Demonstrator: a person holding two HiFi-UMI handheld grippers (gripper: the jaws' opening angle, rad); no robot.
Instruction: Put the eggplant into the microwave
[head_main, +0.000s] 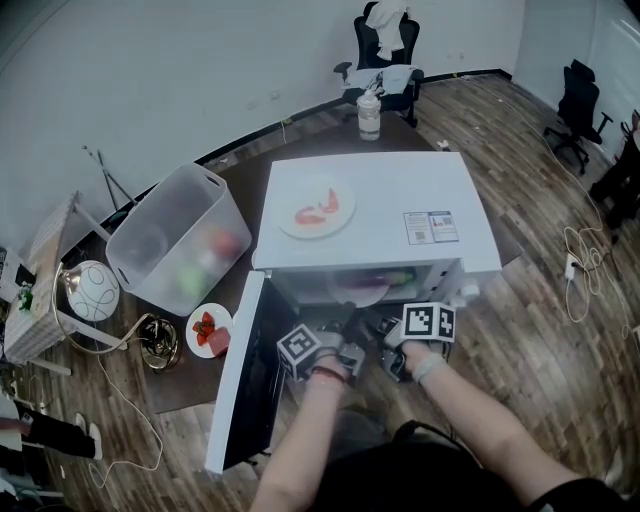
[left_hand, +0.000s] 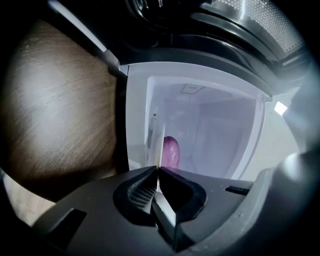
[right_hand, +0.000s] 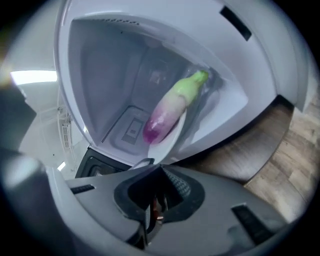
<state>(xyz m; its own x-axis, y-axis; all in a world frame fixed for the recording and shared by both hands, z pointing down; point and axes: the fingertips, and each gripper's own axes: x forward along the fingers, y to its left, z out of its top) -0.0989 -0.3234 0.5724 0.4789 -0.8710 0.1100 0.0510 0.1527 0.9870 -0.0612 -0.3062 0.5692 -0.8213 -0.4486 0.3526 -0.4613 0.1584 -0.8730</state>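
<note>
- Well off to the left of both tongs, a clear bin (head_main: 176, 238) stands on the dark worktop (head_main: 250, 178). A small dish (head_main: 207, 331) of red pieces lies nearer, to the left of the left tongs.
- The microwave door (head_main: 238, 385) hangs wide open just to the left of the left tongs.
- The left tongs (left_hand: 157, 172) are held at the mouth of the microwave (head_main: 400, 195). Their jaws are pressed together on the thin rim of a white plate (left_hand: 159, 150), which shows edge-on straight ahead of them.
- The eggplant (left_hand: 170, 152) lies on that plate inside the microwave's cavity, just beyond the left tongs' tips. Only its purple end shows from there.
- The right tongs (right_hand: 159, 170) are just beside the left pair, also at the opening. Their jaws are closed where the near rim of the white plate (right_hand: 170, 137) runs into their tips, so they seem to pinch it.
- Ahead of the right tongs the eggplant (right_hand: 172, 107) lies lengthwise on the plate. Its purple end is nearest the tips and its green stem end points to the cavity's back wall.
- Beyond both tongs, on the microwave's roof, lies a second plate (head_main: 316, 207) with red food. A bottle (head_main: 369, 114) stands farther back.
</note>
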